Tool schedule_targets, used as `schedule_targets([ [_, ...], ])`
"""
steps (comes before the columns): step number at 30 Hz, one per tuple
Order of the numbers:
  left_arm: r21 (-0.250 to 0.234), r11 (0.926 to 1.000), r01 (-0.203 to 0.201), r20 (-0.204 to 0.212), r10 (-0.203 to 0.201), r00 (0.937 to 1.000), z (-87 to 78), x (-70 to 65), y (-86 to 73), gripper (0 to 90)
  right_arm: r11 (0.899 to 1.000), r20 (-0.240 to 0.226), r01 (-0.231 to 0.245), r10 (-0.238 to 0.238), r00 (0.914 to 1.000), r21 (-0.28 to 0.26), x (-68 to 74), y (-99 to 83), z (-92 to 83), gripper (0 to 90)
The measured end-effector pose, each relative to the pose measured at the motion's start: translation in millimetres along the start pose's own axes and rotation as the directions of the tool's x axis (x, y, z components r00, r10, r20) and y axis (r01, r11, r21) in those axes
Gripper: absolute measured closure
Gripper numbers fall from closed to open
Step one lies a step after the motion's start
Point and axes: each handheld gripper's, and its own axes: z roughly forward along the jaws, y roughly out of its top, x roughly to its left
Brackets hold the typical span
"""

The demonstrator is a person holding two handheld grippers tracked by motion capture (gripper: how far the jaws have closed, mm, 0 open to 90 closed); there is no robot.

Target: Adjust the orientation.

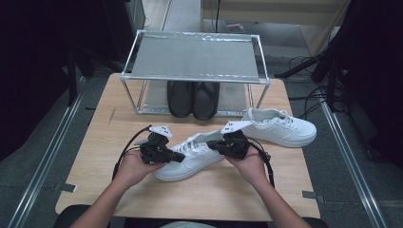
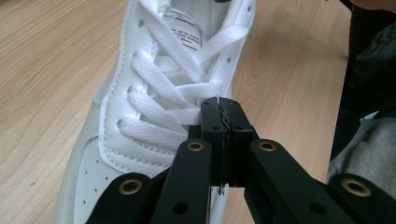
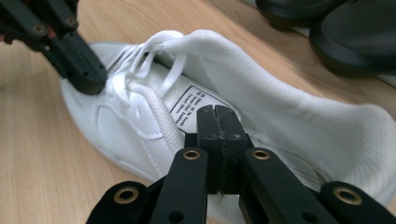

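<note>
A person's two forearms come in from the six o'clock edge of the high view, each hand holding a black gripper over a wooden table (image 1: 95,156). The left gripper (image 1: 181,158) sits at about seven o'clock from the table's middle and points toward three o'clock. Its jaws are pressed flat together with nothing between them, and the tips rest over the laces of a white sneaker (image 1: 190,159). In the left gripper view the clenched tips (image 2: 221,103) lie right at the lower lace rows of the sneaker (image 2: 140,93); whether they press on the laces cannot be told.

The right gripper (image 1: 211,144) sits at about five o'clock from the table's middle and points toward nine o'clock, at the sneaker's open collar. Its jaws are also clenched on nothing. In the right gripper view the tips (image 3: 218,112) hover over the sneaker's (image 3: 280,107) printed tongue label (image 3: 194,105), and the left gripper (image 3: 91,79) shows at ten o'clock, its tip against the laces.

The sneaker lies on the table between the two grippers, its toe toward seven o'clock. A second white sneaker (image 1: 280,127) lies farther off at two o'clock, well apart. Farther still, at twelve o'clock, stands a metal shoe rack (image 1: 195,57), with a pair of black shoes (image 1: 192,99) side by side on its lower shelf.
</note>
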Motion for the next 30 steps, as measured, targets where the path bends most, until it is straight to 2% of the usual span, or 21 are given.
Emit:
schedule_targets([
  [3,0.010,0.9999,0.000,-0.009,0.000,1.0000,-2.9,4.4,1.7,90.0,1.000,-0.010,0.005,-0.005,0.9999,0.004,3.5,-1.6,-1.2,90.0],
  [5,0.006,1.0000,0.004,-0.025,-0.004,0.9997,-4.6,6.7,2.5,89.9,1.000,-0.016,0.010,-0.010,0.9998,0.012,7.3,-3.0,-2.1,90.0],
  [9,0.000,0.9999,0.016,-0.033,-0.016,0.9993,-7.6,13.9,3.5,89.9,0.999,-0.030,0.029,-0.028,0.9992,0.022,15.0,-4.8,-3.1,90.0],
  [15,0.009,0.9999,0.007,-0.054,-0.006,0.9985,-8.6,19.2,8.1,89.9,0.999,-0.052,0.019,-0.016,0.9985,0.049,20.3,-10.2,-9.8,90.0],
  [18,0.007,1.0000,0.005,-0.054,-0.005,0.9985,-8.1,22.2,10.1,90.0,0.998,-0.055,0.012,-0.009,0.9985,0.060,22.4,-12.4,-11.2,90.0],
  [25,-0.003,0.9999,0.011,-0.050,-0.011,0.9987,-7.2,31.3,14.3,89.9,0.996,-0.086,0.046,-0.040,0.9955,0.072,29.9,-13.8,-16.4,90.0],
  [30,-0.023,0.9995,0.022,-0.067,-0.023,0.9975,-4.9,35.2,17.9,89.8,0.996,-0.100,0.060,-0.052,0.9936,0.071,36.8,-13.5,-14.8,90.0],
])
